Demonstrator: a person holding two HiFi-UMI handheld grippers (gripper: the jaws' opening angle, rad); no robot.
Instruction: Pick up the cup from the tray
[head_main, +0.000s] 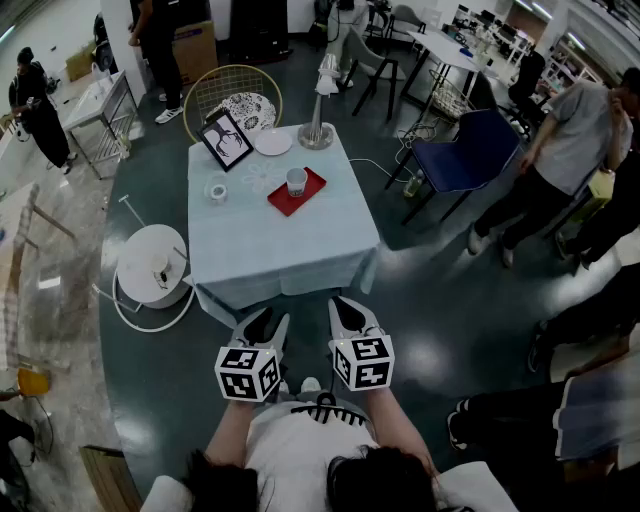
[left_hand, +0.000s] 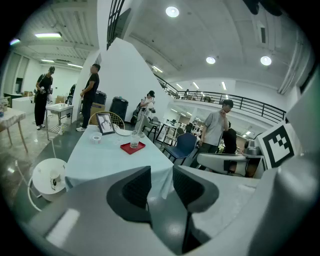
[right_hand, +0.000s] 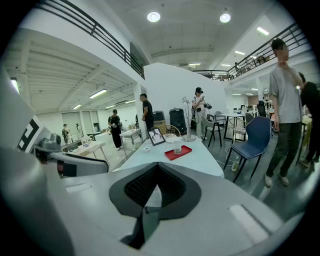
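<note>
The head view alone shows two grippers side by side, short of the near edge of a cloth-covered table (head_main: 290, 262). One cup (head_main: 296, 181) stands on one red tray (head_main: 284, 201) towards the table's far side, well apart from both. One picture frame (head_main: 226, 140), one tape roll (head_main: 217, 190), one plate (head_main: 272, 142) and one lamp (head_main: 317, 128) share the table. Only the gripper views show the jaws: the left gripper (left_hand: 161, 173) is parted and empty, the right gripper (right_hand: 156, 168) is pressed together on nothing.
</note>
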